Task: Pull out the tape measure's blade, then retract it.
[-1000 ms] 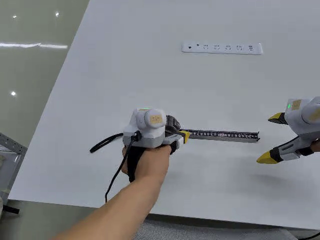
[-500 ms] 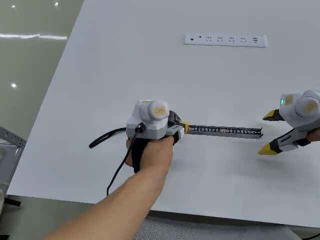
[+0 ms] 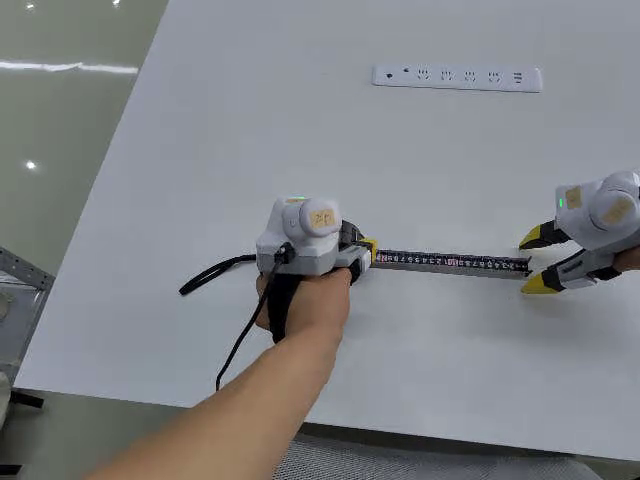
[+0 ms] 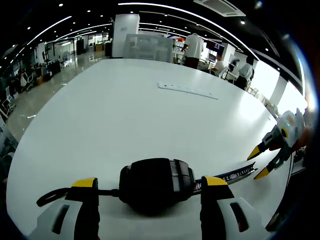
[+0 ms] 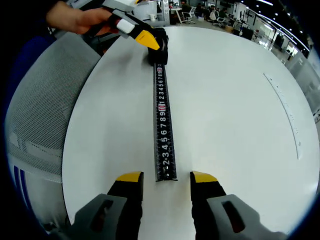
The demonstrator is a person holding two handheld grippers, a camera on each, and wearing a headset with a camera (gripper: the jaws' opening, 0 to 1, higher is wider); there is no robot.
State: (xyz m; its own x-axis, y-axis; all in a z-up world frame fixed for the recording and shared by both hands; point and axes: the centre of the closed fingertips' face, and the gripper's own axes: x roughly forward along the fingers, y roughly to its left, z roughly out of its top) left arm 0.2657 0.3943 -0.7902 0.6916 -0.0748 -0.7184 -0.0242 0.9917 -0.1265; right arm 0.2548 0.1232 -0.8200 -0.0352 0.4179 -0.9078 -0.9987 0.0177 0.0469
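desk [image 3: 250,120]: white and wide, with glossy floor past its left edge in the head view.
tape measure [image 3: 347,241]: black case sitting on the desk toward the near edge, left of centre in the head view. In the left gripper view it sits squarely between the two yellow-tipped jaws.
left gripper [image 4: 150,182]: jaws set on either flank of the case, holding it. A hand [image 3: 305,305] grips it from the near side.
blade [image 3: 452,263]: pulled out and lying flat on the desk, running straight from the case toward the right gripper. It has black numbers on a pale strip, with a red mark partway along in the right gripper view.
blade tip [image 5: 165,175]: lies in the gap between the right gripper's jaws, touching neither.
right gripper [image 3: 535,262]: jaws wide apart, holding nothing, one tip on each side of the blade's end. They are just above the desk or on it — cannot tell which.
strap [image 3: 210,273]: black loop lying on the desk, trailing from the case on the side away from the blade.
cable [image 3: 240,340]: black, runs from the left gripper's body down past the wrist toward the near desk edge.
power strip [image 3: 457,77]: white, flat on the far part of the desk, well apart from the rest.
people [image 4: 192,46]: standing beyond the far end of the desk in the left gripper view.
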